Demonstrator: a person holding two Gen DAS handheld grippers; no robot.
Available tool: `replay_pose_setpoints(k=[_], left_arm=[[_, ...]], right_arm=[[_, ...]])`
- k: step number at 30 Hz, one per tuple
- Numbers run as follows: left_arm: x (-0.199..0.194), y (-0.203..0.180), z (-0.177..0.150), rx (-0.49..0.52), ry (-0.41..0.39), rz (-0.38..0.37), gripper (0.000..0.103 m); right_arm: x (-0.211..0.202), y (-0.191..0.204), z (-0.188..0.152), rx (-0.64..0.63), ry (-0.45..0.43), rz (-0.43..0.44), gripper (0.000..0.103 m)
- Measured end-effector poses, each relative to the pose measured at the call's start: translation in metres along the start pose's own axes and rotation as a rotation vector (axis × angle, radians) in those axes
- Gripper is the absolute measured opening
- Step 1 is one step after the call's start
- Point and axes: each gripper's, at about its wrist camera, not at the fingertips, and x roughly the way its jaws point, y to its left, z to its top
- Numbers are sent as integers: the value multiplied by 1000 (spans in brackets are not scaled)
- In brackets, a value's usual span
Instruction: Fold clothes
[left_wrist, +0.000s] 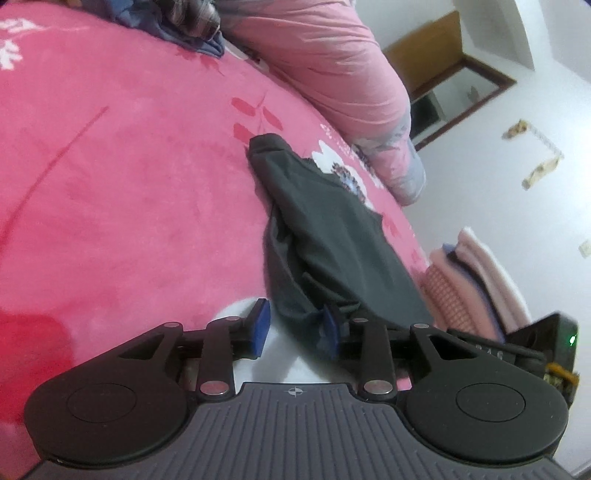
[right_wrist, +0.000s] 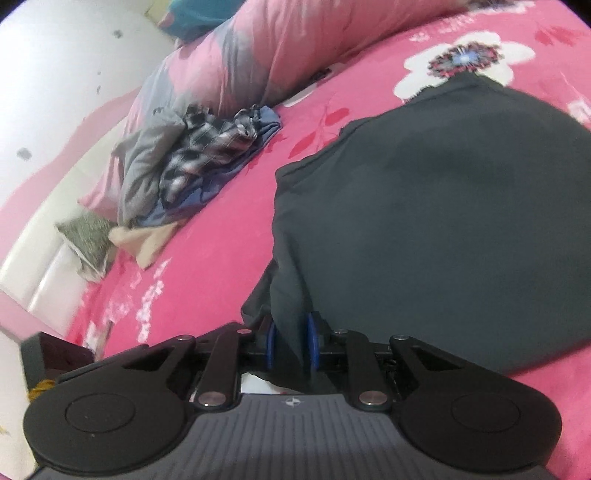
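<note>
Right wrist view: the right gripper (right_wrist: 291, 347) is clenched on a fold of the dark grey garment (right_wrist: 443, 221), which lies spread on the pink bedspread (right_wrist: 221, 229). A heap of checked and blue clothes (right_wrist: 207, 155) sits well apart by the pink quilt (right_wrist: 251, 55). The left gripper (left_wrist: 295, 328) is released, the garment's edge draped over one pad; folded blankets (left_wrist: 469, 280) sit beyond.

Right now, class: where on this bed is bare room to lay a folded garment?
Free: the pink bedspread between the dark grey garment and the crumpled clothes pile. Crowded: by the pink duvet, along the bed's far side.
</note>
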Motion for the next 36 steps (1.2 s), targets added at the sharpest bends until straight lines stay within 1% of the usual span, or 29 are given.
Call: replay_pose_setpoints(k=[2,3,5,6,8,11,12,13,15,18,20,26,30,32,36], left_arm=[[5,-3,1,14,-3,4,30],[8,-7,0,38,-8,12,26],[13,-15,-3,105,-17,59,8],[14,-21,-6,151,-28,91,6],[11,-36,-14,283,-73,155,3],[7,-64,-30,532,-133,232,2],[7,-73,-37,621,-150,251,2],[7,-80,-43,705,-161,264,2],[11,-88,-52,832,-160,267,2],[15,-87,-53,906,-134,207,2],[17,-87,-54,949,-107,183,2],[19,-88,-59,1090,-31,167,2],[24,-88,-59,1149,18,128,2],[31,-88,-59,1181,56,118,2],[37,-87,-60,1227,103,99,2]], right_arm=[[0,-1,-1,6,0,3,19],[-1,0,-1,2,1,-2,19],[-1,5,-1,-23,0,-21,19],[-2,7,-1,-34,-2,-29,19],[-4,12,0,-57,-8,-57,19],[-7,18,0,-84,-34,-82,16],[-8,18,0,-79,-47,-75,11],[-10,17,0,-70,-58,-63,9],[-12,16,0,-54,-70,-41,8],[-14,13,-2,-41,-82,-21,7],[-17,11,-2,-30,-93,-8,7],[-22,9,-1,-24,-115,15,5],[-23,11,-2,-42,-132,37,5],[-24,14,-2,-65,-140,43,5],[-18,15,-2,-98,-118,50,5]])
